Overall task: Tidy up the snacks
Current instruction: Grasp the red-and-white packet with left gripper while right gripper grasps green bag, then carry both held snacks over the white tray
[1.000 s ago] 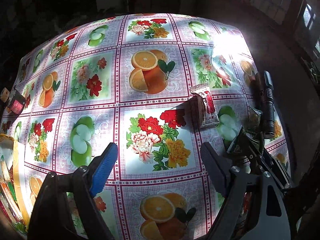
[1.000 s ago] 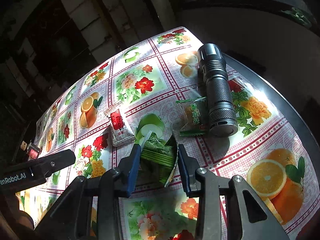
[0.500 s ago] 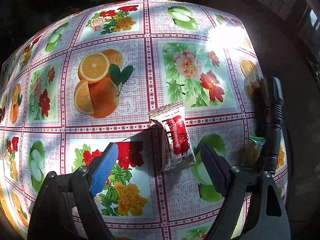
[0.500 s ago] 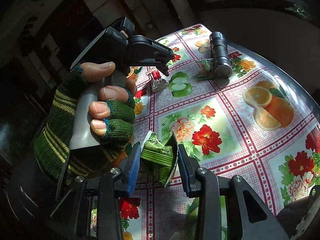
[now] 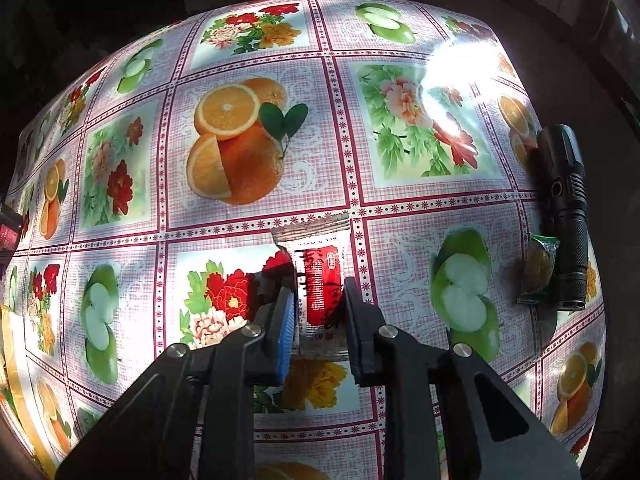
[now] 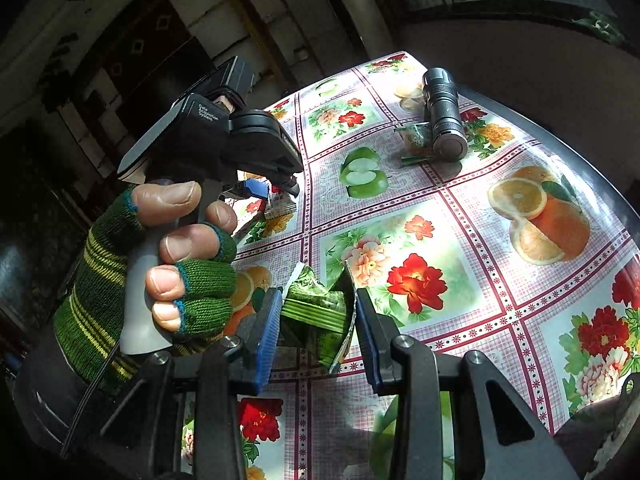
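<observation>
A red and white snack packet (image 5: 320, 280) lies on the fruit-and-flower tablecloth (image 5: 248, 216). My left gripper (image 5: 318, 300) is closed around it, one finger on each side, down at the table. In the right wrist view the left gripper (image 6: 276, 188) shows with the packet (image 6: 280, 204) between its fingers. My right gripper (image 6: 316, 312) is shut on a crumpled green snack packet (image 6: 316, 312) and holds it above the table. A small green packet (image 5: 538, 268) lies against the flashlight; it also shows in the right wrist view (image 6: 414, 140).
A black flashlight (image 5: 564, 216) lies near the table's right edge, also in the right wrist view (image 6: 444, 112). A yellow-rimmed tray edge (image 5: 12, 380) shows at the far left. The gloved hand (image 6: 172, 264) holds the left gripper's handle.
My left gripper has moved forward over the red packet and closed its fingers around it. My right gripper has kept hold of the green packet and stayed back from the flashlight.
</observation>
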The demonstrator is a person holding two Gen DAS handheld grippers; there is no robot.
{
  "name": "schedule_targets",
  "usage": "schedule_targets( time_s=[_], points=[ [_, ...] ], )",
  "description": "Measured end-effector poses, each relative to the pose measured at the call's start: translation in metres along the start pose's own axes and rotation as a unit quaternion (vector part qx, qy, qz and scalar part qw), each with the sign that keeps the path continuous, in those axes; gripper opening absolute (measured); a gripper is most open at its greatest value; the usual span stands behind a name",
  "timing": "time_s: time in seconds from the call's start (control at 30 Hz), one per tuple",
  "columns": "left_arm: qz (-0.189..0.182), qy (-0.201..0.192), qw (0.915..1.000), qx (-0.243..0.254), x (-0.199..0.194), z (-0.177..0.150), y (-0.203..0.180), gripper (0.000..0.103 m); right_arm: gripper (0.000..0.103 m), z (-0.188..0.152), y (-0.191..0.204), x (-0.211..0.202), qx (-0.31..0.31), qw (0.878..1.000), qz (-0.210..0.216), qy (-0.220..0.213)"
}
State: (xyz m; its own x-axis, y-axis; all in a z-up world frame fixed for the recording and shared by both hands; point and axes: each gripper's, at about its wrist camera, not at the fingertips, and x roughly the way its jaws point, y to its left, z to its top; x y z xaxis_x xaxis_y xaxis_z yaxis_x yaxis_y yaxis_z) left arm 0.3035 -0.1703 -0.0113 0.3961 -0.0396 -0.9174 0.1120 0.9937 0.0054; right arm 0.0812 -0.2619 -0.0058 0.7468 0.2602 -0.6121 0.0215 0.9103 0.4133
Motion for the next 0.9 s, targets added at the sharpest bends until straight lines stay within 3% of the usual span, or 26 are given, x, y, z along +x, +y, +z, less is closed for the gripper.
schedule_targets(
  time_s=[0.17,0.47,0.9],
  points=[
    [0.009,-0.004,1.0,0.001,-0.031,-0.057,0.048,0.023,0.036,-0.002,0.007,-0.003,-0.013,1.0,-0.006,-0.003],
    [0.028,-0.021,0.9983,-0.047,-0.083,-0.152,0.122,0.023,0.036,-0.019,0.035,-0.009,-0.045,0.999,0.012,0.012],
    [0.064,-0.038,0.9926,-0.096,-0.123,-0.222,0.176,0.023,0.036,-0.055,0.107,-0.013,-0.117,0.99,0.067,0.044]
  ],
)
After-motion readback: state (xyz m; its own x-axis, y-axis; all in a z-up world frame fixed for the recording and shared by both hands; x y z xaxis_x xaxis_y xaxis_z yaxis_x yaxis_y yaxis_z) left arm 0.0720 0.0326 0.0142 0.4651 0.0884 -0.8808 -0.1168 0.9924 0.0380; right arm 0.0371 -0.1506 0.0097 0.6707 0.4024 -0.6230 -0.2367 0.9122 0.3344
